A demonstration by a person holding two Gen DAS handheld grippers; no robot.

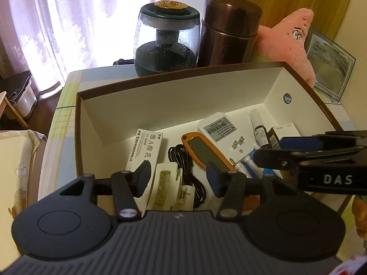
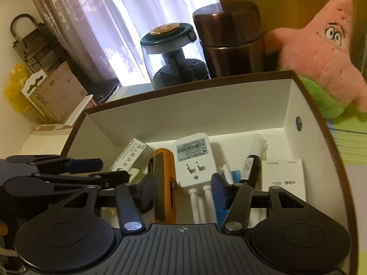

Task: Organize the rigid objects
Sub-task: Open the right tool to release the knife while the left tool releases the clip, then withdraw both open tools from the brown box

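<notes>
We hold both grippers over the box [image 2: 305,96], jaws parted and empty; the orange case [image 2: 164,183] lies just ahead of the right gripper [image 2: 183,189], long axis along its fingers, left gripper [image 1: 179,175] further off

Backlit by daylight through the curtain [image 1: 57,23], blown out to white glare. Interior dim, warm-tinted. Soft shadow along the box [image 2: 183,119] inner wall. Heavy fisheye bending and dark vignetting at corners; slight blur throughout.

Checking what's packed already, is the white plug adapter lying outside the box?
No, the white plug adapter lies inside the box, between the orange case and a small bottle.
</notes>
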